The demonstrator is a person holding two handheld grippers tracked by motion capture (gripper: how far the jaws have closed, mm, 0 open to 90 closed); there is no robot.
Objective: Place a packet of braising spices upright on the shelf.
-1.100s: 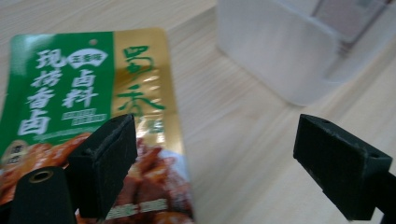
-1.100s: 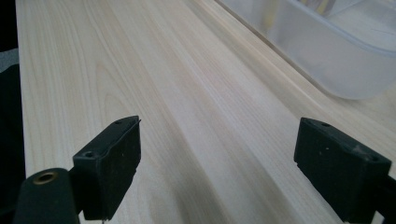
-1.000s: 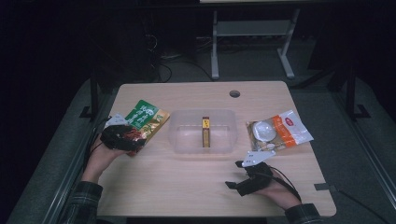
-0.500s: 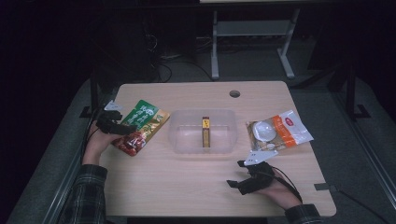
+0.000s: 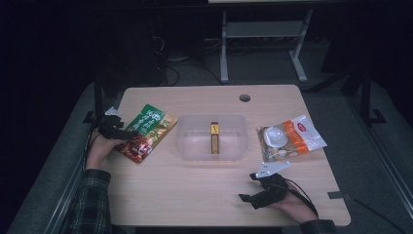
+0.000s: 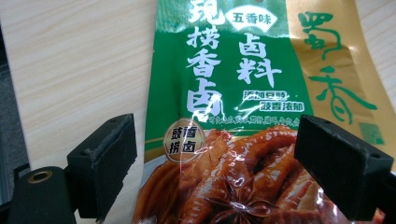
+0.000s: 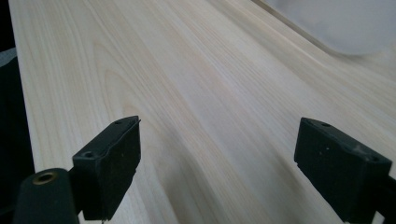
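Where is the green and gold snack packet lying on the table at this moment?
In the high view, the green and gold snack packet lies flat at the table's left side, just left of the clear plastic container, with the open left gripper at its left edge.

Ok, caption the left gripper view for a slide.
Open left gripper straddling the green-and-gold snack packet on the wooden table.
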